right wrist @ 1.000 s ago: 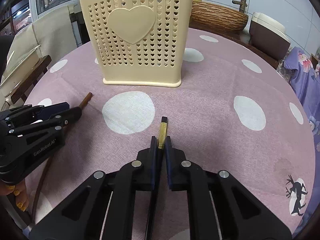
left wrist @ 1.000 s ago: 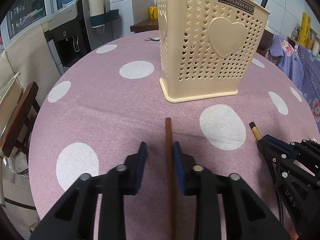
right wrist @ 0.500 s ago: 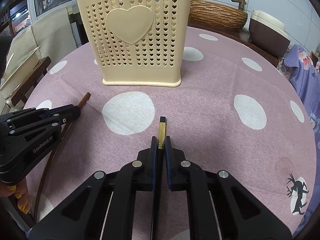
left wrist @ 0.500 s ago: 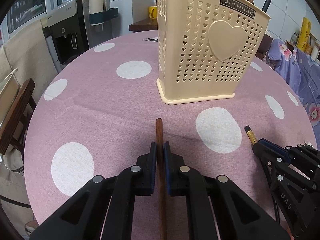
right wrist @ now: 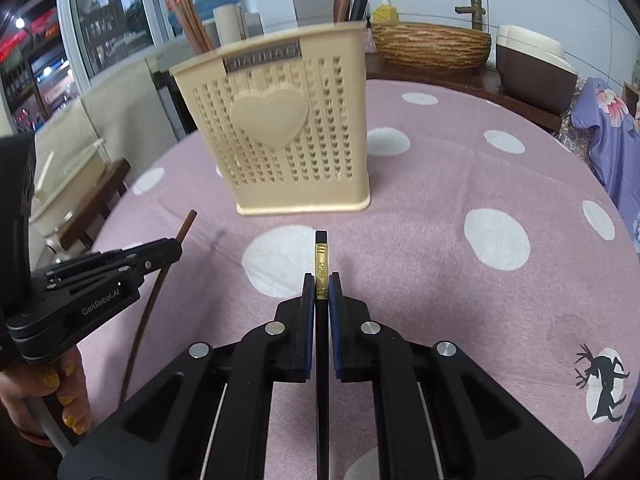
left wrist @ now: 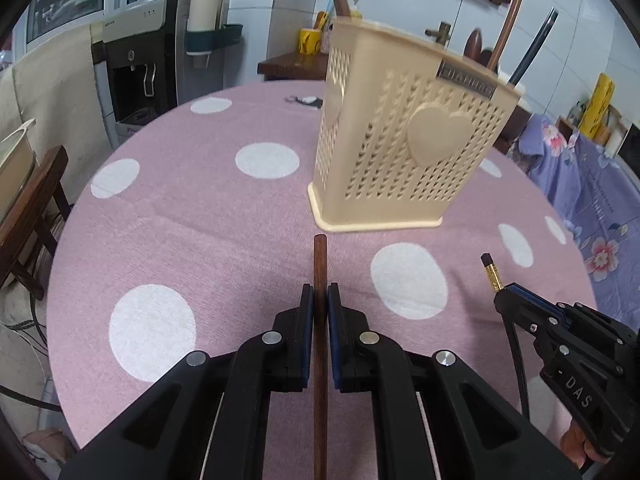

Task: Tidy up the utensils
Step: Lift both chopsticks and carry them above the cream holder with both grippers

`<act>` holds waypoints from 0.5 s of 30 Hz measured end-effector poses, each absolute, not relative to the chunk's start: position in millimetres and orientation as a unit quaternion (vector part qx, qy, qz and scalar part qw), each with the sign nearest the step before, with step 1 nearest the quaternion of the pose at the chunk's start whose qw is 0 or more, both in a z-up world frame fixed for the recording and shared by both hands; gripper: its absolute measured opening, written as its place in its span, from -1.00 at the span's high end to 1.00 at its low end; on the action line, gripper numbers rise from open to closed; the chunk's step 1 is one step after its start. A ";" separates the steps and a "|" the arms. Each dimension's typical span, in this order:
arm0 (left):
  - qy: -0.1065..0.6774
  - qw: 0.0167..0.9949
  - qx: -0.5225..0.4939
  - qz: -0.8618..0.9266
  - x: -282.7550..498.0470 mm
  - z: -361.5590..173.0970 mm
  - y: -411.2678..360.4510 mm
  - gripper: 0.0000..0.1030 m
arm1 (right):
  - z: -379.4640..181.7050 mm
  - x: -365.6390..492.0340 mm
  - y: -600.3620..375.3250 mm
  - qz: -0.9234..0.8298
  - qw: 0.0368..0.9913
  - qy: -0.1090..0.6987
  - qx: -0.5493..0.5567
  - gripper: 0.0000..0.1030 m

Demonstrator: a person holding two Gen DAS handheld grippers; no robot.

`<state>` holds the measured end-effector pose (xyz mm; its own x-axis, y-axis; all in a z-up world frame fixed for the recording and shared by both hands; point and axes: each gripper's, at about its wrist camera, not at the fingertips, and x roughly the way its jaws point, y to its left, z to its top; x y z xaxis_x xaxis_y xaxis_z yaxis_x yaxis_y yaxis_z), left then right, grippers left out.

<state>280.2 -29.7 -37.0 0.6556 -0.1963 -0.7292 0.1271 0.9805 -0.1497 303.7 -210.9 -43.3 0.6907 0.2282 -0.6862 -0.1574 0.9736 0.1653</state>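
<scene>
My left gripper (left wrist: 320, 296) is shut on a brown wooden chopstick (left wrist: 320, 260), held above the pink dotted tablecloth (left wrist: 200, 220). My right gripper (right wrist: 321, 284) is shut on a black chopstick with a gold band (right wrist: 321, 260), also lifted. The cream perforated utensil holder (left wrist: 404, 152) with a heart stands beyond both; in the right wrist view the holder (right wrist: 280, 136) is straight ahead and holds several utensils. The left gripper (right wrist: 176, 246) shows in the right wrist view, the right gripper (left wrist: 508, 294) in the left wrist view.
A water dispenser (left wrist: 140, 68) stands past the table's far left. A wooden chair (left wrist: 32, 200) is at the left edge. A woven basket (right wrist: 432, 44) and a brown box (right wrist: 536, 68) sit behind the table on the right. A floral cloth (left wrist: 592, 184) lies to the right.
My left gripper has shut on the brown chopstick. Both grippers have risen and tilted, lifting their chopsticks off the cloth.
</scene>
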 end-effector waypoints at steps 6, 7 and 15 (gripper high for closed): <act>0.358 0.924 -0.068 -0.113 257.3 4.0 -18.3 0.84 | 1.8 286.2 -227.7 0.130 0.928 0.335 0.092 0.85; 0.350 0.927 -0.069 -0.116 253.4 10.7 -17.5 0.84 | 7.8 282.5 -229.5 0.134 0.930 0.328 0.095 0.85; 0.309 0.936 -0.077 -0.149 231.1 44.9 -13.8 0.84 | 51.6 249.9 -235.5 0.162 0.943 0.276 0.089 0.85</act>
